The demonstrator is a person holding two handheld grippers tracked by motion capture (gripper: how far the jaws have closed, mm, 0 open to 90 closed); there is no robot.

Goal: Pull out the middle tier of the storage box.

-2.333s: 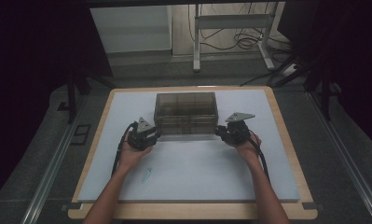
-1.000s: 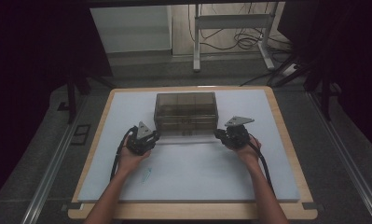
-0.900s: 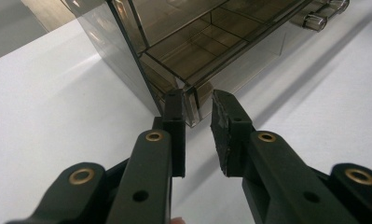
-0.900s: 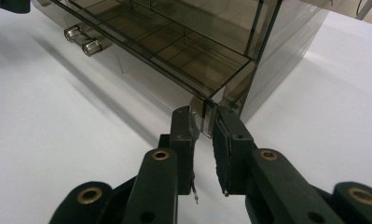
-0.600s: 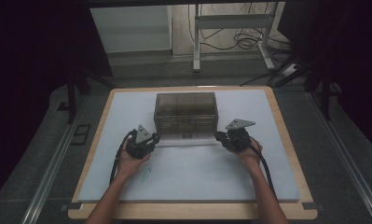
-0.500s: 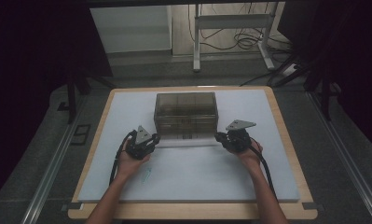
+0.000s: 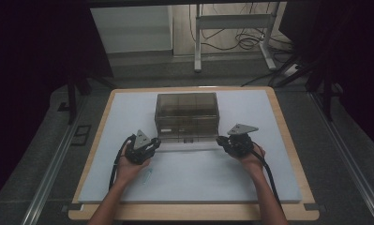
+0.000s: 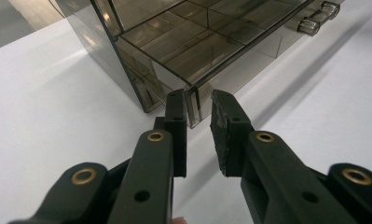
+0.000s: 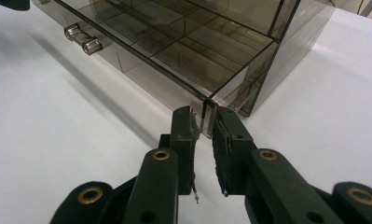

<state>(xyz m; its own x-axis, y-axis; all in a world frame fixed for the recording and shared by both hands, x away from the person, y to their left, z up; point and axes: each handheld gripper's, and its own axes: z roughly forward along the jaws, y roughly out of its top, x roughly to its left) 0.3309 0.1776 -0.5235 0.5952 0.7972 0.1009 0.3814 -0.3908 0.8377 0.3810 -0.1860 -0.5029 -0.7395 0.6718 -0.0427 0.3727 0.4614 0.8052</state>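
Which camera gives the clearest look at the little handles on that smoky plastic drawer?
The right gripper view: the drawer handles sit close and sharp on the pulled-out drawer front. The left gripper view catches them at its upper edge. In the high view the drawer box is far; handles are too small to tell.

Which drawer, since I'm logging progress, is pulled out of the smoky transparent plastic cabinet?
The bottom drawer: it juts forward, compartments exposed; the upper ones sit flush.

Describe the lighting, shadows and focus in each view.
High view: bright white mat, dark surroundings, smoky drawer box dim and soft. Left gripper view: jaws near the lens slightly soft, drawer casts a soft shadow on the mat. Right gripper view: glare on the drawer's handle, long soft shadow below the drawer front.
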